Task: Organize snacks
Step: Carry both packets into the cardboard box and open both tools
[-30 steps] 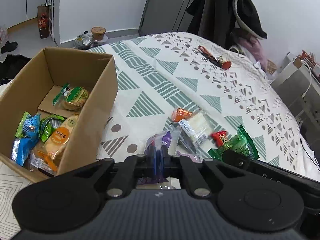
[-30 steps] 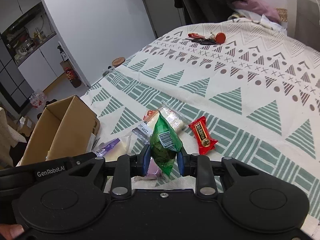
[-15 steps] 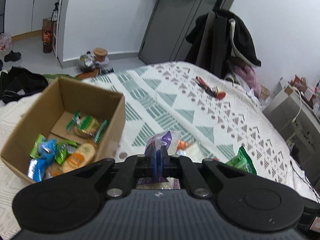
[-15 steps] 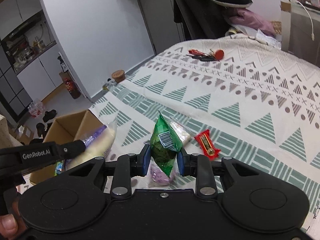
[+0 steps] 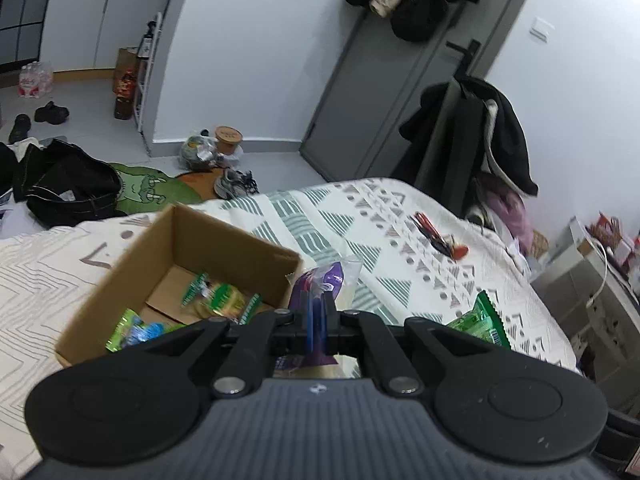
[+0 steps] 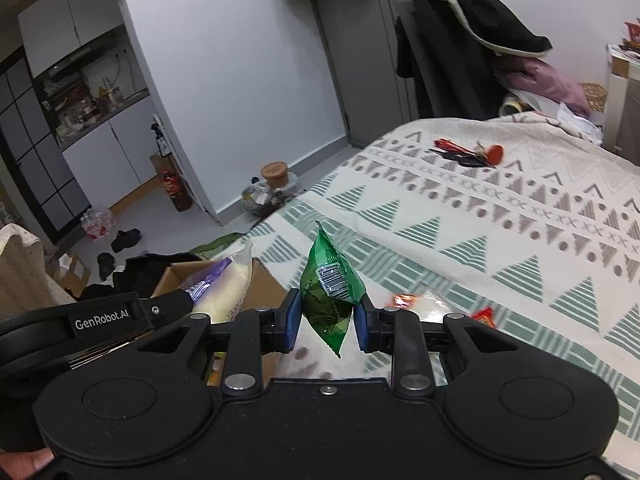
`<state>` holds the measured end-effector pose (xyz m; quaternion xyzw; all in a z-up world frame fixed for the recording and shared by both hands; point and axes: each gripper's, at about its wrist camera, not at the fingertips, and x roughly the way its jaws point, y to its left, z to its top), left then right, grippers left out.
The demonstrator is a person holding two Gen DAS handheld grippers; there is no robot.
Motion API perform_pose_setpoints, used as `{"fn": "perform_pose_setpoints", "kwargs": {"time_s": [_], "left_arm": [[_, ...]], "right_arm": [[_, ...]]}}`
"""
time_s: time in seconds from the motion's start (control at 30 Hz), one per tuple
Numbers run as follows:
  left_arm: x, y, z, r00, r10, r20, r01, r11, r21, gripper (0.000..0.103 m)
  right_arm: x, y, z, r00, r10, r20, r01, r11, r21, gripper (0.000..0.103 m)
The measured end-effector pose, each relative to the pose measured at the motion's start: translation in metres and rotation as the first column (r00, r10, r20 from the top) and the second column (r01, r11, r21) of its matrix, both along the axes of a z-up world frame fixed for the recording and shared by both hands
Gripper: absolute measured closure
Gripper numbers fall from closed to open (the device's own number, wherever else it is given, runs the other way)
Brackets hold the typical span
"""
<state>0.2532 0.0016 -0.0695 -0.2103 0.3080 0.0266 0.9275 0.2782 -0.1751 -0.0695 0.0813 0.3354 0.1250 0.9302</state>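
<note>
My left gripper (image 5: 317,320) is shut on a purple and clear snack packet (image 5: 320,284), held in the air just right of the open cardboard box (image 5: 224,240). The box holds several green, blue and yellow snack packs (image 5: 218,300). My right gripper (image 6: 327,318) is shut on a green snack bag (image 6: 330,284), raised above the bed. In the right wrist view the left gripper's packet (image 6: 224,284) hangs over the box (image 6: 180,276). The green bag (image 5: 480,322) also shows at the right of the left wrist view.
Red and clear snack packets (image 6: 416,304) still lie on the patterned bedspread (image 6: 500,220). Keys with a red tag (image 6: 468,154) rest farther up the bed. Dark clothes (image 5: 68,188) and shoes lie on the floor; a coat-draped chair (image 5: 472,140) stands by the bed.
Both grippers have risen well above the bed with their packets. The left one has moved toward the box; the views now tilt up and take in more of the room.
</note>
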Motion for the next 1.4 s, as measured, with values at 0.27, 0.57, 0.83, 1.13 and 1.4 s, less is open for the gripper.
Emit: {"fn": "perform_pose_setpoints", "kwargs": {"time_s": [0.27,0.57,0.83,1.13,1.4], "left_arm": [[-0.001,0.033,0.002,0.998,0.067,0.007,-0.067,0.997,-0.023,0.100],[0.003,0.064,-0.008,0.992,0.122,-0.007,-0.122,0.992,-0.007,0.100],[0.015,0.088,-0.025,0.985,0.169,-0.029,-0.170,0.985,-0.016,0.100],[0.039,0.099,-0.046,0.979,0.191,-0.072,-0.193,0.981,-0.029,0.100],[0.049,0.106,-0.058,0.956,0.241,-0.167,-0.248,0.968,-0.024,0.098]], "right_arm": [[0.005,0.038,0.004,0.999,0.036,0.007,-0.036,0.999,0.005,0.076],[0.015,0.075,-0.005,0.998,0.060,-0.006,-0.060,0.998,0.011,0.076],[0.032,0.104,-0.023,0.997,0.065,-0.034,-0.065,0.998,-0.007,0.076],[0.056,0.121,-0.037,0.997,0.061,-0.049,-0.063,0.997,-0.036,0.076],[0.063,0.129,-0.047,0.996,0.058,-0.071,-0.064,0.994,-0.090,0.070]]}}
